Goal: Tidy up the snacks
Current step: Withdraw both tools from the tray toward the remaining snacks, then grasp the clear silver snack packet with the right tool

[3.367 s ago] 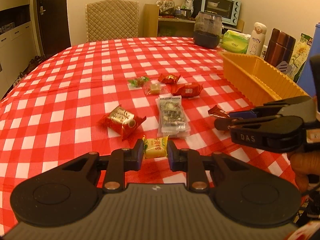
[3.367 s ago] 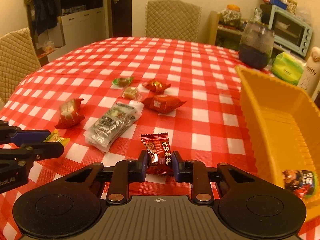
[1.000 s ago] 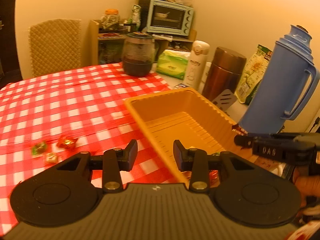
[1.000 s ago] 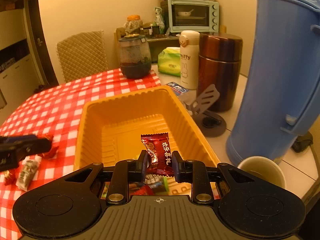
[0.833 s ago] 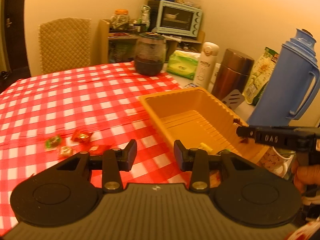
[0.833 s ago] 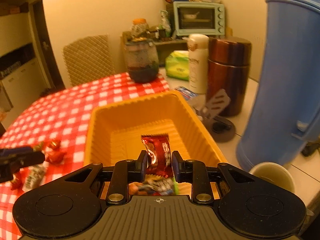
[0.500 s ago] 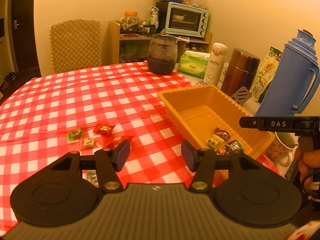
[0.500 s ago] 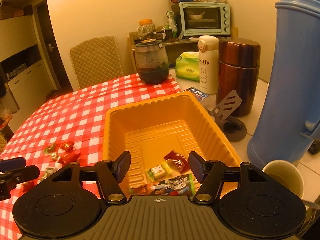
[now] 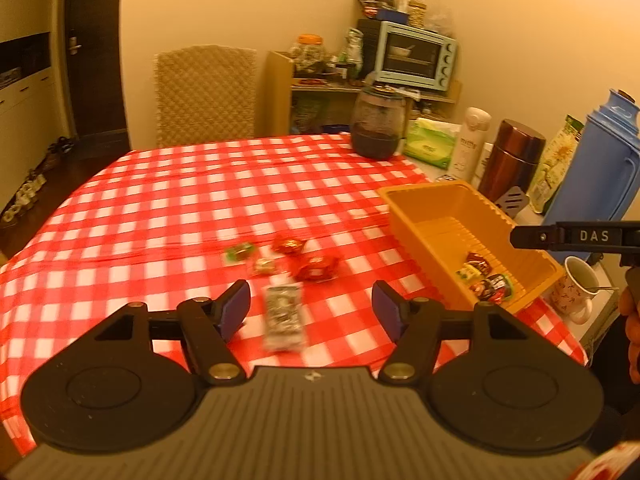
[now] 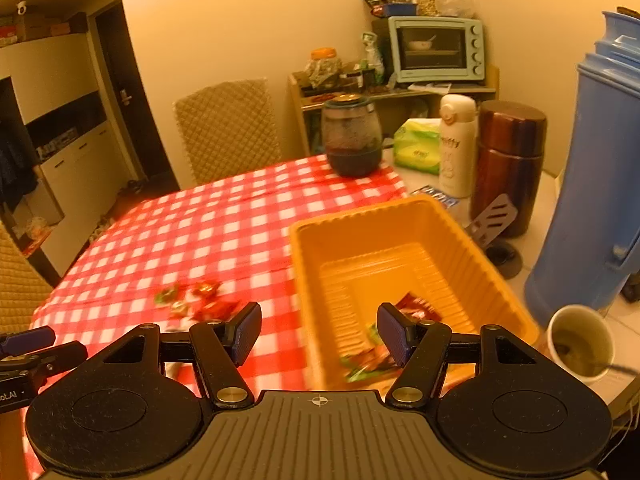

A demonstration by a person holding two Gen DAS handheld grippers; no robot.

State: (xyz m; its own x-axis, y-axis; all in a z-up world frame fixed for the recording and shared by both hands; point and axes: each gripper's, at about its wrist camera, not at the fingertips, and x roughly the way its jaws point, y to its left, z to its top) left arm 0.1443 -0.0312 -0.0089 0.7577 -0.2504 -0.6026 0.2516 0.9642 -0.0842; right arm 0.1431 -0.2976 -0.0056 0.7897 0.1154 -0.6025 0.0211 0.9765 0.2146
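An orange tray (image 9: 404, 200) sits at the right end of the checked table, with several wrapped snacks (image 9: 482, 278) lying in its near end. In the right wrist view the tray (image 10: 360, 210) holds a red wrapper (image 10: 416, 306) and green ones (image 10: 362, 362). On the cloth lie a silver packet (image 9: 283, 316), a red packet (image 9: 316, 268), a red candy (image 9: 289, 245), a green candy (image 9: 240, 250) and a pale candy (image 9: 265, 267). My left gripper (image 9: 311, 310) hangs over the silver packet, its jaws opening and gripping nothing. My right gripper (image 10: 319, 330) stands open and empty at the tray's near left corner.
Behind the tray stand a dark glass jar (image 9: 376, 124), a tissue pack (image 9: 430, 144), a white bottle (image 9: 468, 144), a brown flask (image 9: 512, 160) and a blue thermos (image 9: 596, 168). A mug (image 10: 580, 344) sits at the table's right edge. A chair (image 9: 204, 96) stands at the far side.
The right gripper opened and dropped the red wrapper into the tray. Both grippers drew back and swung left toward the snacks on the cloth. The left jaws widened.
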